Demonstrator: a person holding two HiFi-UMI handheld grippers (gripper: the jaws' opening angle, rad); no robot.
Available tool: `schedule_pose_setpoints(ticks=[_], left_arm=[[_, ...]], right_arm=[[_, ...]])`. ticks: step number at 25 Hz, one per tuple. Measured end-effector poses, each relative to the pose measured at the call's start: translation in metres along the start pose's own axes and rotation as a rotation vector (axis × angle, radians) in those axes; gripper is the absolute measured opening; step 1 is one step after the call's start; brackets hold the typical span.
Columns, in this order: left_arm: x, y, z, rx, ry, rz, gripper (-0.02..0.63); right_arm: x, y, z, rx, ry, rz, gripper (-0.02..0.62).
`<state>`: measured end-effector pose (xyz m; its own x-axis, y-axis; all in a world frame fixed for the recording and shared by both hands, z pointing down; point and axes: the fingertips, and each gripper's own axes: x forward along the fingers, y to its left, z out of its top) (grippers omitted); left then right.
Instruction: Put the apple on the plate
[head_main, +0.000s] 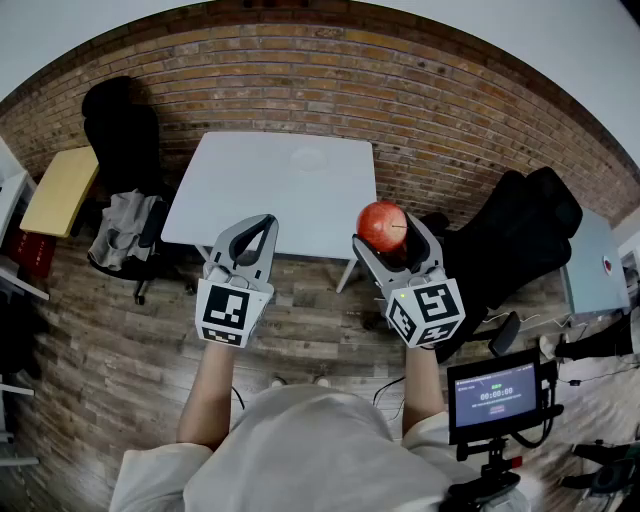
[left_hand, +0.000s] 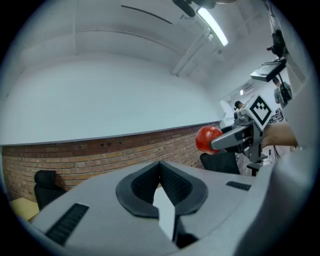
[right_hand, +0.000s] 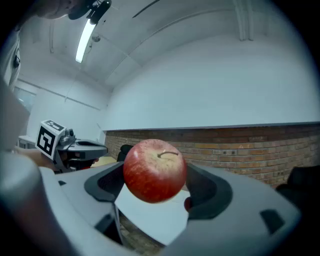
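Observation:
A red apple (head_main: 382, 225) sits between the jaws of my right gripper (head_main: 390, 236), which is shut on it and held level in the air short of the white table (head_main: 240, 200). In the right gripper view the apple (right_hand: 155, 170) fills the gap between the dark pads, stem up. A faint round white plate (head_main: 308, 157) lies on the far part of the table. My left gripper (head_main: 263, 226) hovers beside the right one, its tips together with nothing held. From the left gripper view, the apple (left_hand: 207, 138) shows off to the right.
A brick wall runs behind the table. A black office chair (head_main: 120, 130) and a yellow side table (head_main: 60, 190) stand at the left, dark chairs (head_main: 520, 240) at the right. A small screen on a stand (head_main: 497, 395) is near my right side.

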<state>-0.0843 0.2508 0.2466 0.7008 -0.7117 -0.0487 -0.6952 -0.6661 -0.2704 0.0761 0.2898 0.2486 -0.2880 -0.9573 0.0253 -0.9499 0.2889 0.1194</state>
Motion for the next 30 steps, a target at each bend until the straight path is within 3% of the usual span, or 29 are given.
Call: schedule_pose_setpoints(ticks=[3,9,13,30], left_arm=[[0.001,0.000,-0.001,0.001,0.000,-0.003,0.005],[-0.001,-0.005,-0.006,0.008,0.001,-0.004,0.005],[0.023,-0.004,0.001,-0.001,0.023,0.003,0.005],[0.022,-0.039,-0.022,-0.028,0.065,0.050,0.005]], right_arm=[[0.001,0.000,-0.002,-0.005,-0.001,0.000,0.379],[-0.005,0.002,-0.002,0.083,-0.044,0.051,0.379],[0.006,-0.021,0.002,0.099,-0.032,0.067,0.379],[-0.007,-0.031,-0.030,0.089,0.007,0.148,0.379]])
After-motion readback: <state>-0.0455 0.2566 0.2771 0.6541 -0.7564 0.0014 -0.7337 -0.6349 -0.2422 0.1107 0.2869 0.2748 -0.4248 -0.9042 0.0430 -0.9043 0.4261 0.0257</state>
